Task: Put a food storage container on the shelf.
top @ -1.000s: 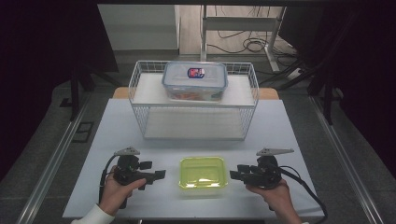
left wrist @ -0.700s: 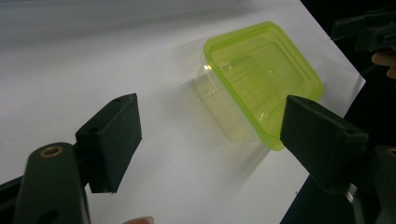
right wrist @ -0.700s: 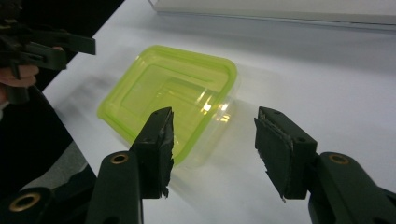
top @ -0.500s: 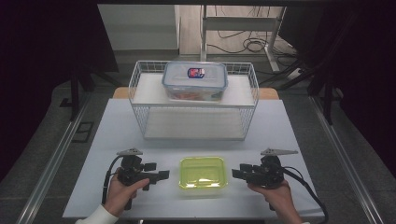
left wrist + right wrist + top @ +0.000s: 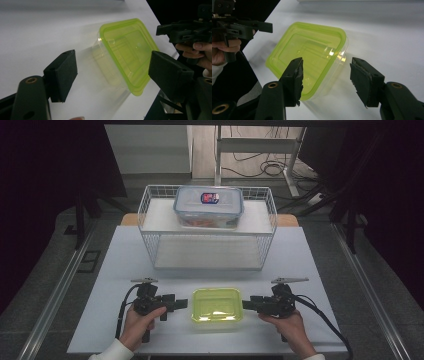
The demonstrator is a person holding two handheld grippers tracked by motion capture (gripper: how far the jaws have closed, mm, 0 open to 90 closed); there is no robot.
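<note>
A clear tub with a yellow-green lid (image 5: 217, 305) sits flat near the table's front edge. My left gripper (image 5: 182, 303) lies level at its left end and points at it, jaws open. In the left gripper view the tub (image 5: 127, 52) stands ahead of my left gripper (image 5: 112, 60), untouched. My right gripper (image 5: 247, 304) faces the tub's right end. Its jaws have just been opening. In the right gripper view my right gripper (image 5: 327, 65) stands open, with the near end of the tub (image 5: 312, 52) just ahead of the pads. Neither pad presses on it.
A white wire basket (image 5: 210, 252) stands behind the tub at the table's middle. On its top shelf rests a clear lidded box (image 5: 208, 206) with food inside. The white table (image 5: 120, 265) has bare surface at both sides. Cables trail from both grippers toward the front edge.
My left gripper has edged a little toward the tub. The tub and the basket have stayed where they were.
</note>
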